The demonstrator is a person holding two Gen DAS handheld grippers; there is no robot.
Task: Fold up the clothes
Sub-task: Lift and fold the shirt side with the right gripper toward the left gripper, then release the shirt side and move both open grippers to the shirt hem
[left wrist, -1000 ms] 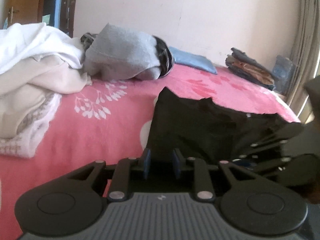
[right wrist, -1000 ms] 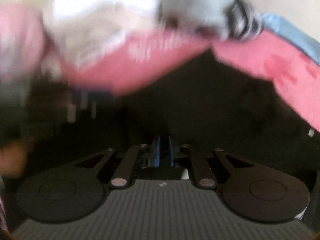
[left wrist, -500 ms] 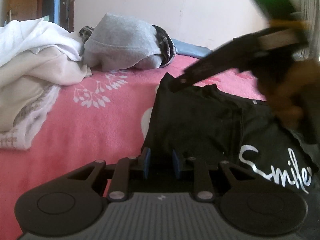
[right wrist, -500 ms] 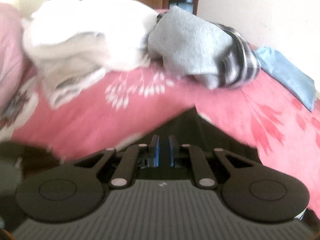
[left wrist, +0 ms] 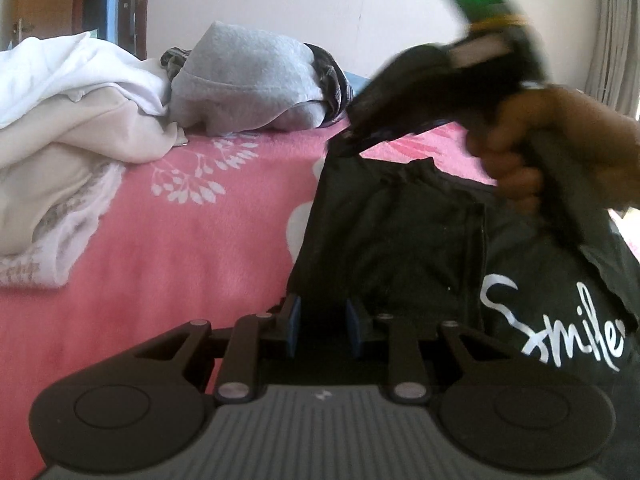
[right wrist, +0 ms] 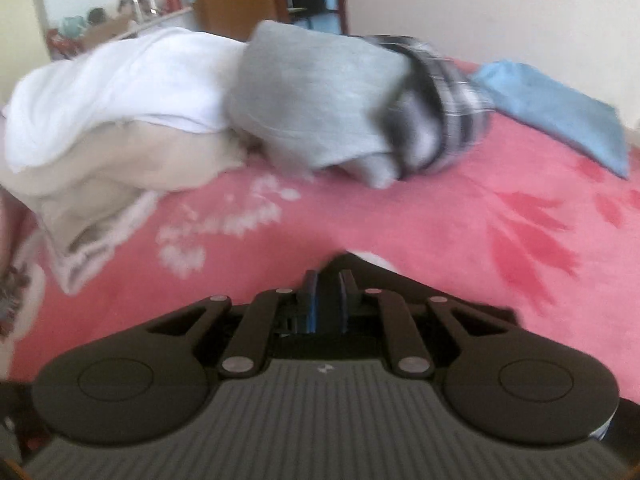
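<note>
The left gripper [left wrist: 320, 330] clamps its jaws on the near hem of the black T-shirt [left wrist: 400, 240] lying on the pink bed [left wrist: 200, 240]. Farther off, the right gripper [right wrist: 327, 300] pinches its far corner. Light, limp cloth; best held by corners.

The black garment [left wrist: 400, 236] carries 1 readable word, "Smile", in white handwritten script at its near right, ending in what looks like a small heart. Nothing else is legible in either view.
</note>
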